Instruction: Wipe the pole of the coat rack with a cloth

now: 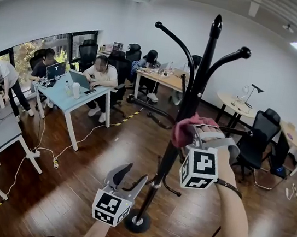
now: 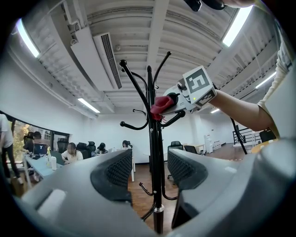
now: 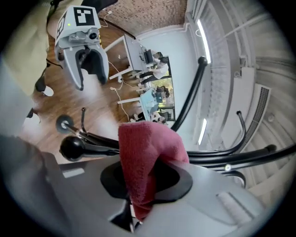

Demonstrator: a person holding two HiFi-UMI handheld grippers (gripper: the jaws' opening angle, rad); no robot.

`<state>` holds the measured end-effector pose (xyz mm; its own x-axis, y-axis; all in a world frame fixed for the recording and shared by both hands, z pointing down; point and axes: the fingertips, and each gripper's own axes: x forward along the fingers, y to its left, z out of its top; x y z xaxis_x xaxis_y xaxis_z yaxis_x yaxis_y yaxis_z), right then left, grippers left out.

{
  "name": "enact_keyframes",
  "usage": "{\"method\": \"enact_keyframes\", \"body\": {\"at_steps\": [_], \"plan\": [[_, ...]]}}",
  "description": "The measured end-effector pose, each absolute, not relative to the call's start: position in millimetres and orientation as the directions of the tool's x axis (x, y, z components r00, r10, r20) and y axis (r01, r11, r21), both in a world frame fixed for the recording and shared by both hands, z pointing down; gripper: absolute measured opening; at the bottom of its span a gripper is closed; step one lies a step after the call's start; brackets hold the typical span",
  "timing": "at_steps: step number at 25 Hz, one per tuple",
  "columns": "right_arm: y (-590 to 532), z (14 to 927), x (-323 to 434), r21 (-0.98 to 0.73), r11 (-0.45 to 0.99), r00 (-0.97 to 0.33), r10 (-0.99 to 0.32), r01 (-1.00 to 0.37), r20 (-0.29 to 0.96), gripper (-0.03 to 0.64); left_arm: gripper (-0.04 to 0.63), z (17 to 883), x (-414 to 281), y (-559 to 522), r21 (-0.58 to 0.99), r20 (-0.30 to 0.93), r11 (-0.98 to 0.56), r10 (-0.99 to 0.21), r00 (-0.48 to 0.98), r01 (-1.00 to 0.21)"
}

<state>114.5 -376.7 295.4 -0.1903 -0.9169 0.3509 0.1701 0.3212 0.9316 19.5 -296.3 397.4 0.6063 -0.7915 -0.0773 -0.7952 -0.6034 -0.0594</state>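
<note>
Our right gripper [image 3: 147,196] has its jaws clamped on the red cloth [image 3: 147,152] so the free fold rubs against the coat rack pole [image 1: 196,86] partway up, while our left gripper [image 2: 149,172], jaws apart and empty, waits beside the lower pole, likely to steady it.

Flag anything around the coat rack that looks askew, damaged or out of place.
Nothing stands out. The coat rack stands upright on its round base, the right gripper is shut on the red cloth at the pole, and the left gripper is open beside the lower pole. White cables trail across the floor.
</note>
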Motion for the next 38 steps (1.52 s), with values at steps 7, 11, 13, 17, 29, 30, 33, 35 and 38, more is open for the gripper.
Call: {"method": "enact_keyframes", "body": {"at_steps": [7,11,13,17,29,30,33,35,38], "plan": [[-370,312,111,0.839,0.51,-0.214,-0.813,0.189,0.542,0.052,0.232,402,7,-293,-0.042,-0.069,-0.584,-0.808,0.585,-0.811],[-359,327,113,0.751,0.601,-0.178,-0.736,0.273,0.654,0.052,0.232,404,2,-292,-0.035,-0.062,-0.575,-0.815,0.576,-0.817],[-354,329,112,0.728,0.626,-0.178,-0.711,0.279,0.68,0.052,0.232,404,-2,-291,-0.036,-0.061,-0.57,-0.818,0.571,-0.821],[-340,324,110,0.7,0.658,-0.206,-0.671,0.279,0.712,0.052,0.232,404,-4,-289,-0.032,-0.055,-0.564,-0.823,0.565,-0.825],[-273,317,129,0.672,0.654,-0.261,-0.621,0.346,0.739,0.052,0.232,407,10,-288,-0.045,-0.04,-0.578,-0.814,0.579,-0.815],[-269,315,129,0.682,0.645,-0.274,-0.626,0.345,0.73,0.052,0.232,407,11,-288,-0.047,-0.04,-0.581,-0.811,0.583,-0.812],[-270,281,123,0.8,0.538,-0.37,-0.709,0.265,0.6,0.052,0.232,405,17,-288,-0.053,-0.04,-0.591,-0.804,0.593,-0.805],[-275,233,119,0.905,0.404,-0.451,-0.788,0.134,0.419,0.052,0.232,403,23,-287,-0.059,-0.04,-0.594,-0.802,0.597,-0.802],[-281,156,122,0.98,0.178,-0.489,-0.865,-0.086,0.114,0.053,0.232,402,27,-286,-0.064,-0.042,-0.602,-0.795,0.605,-0.796]]}}
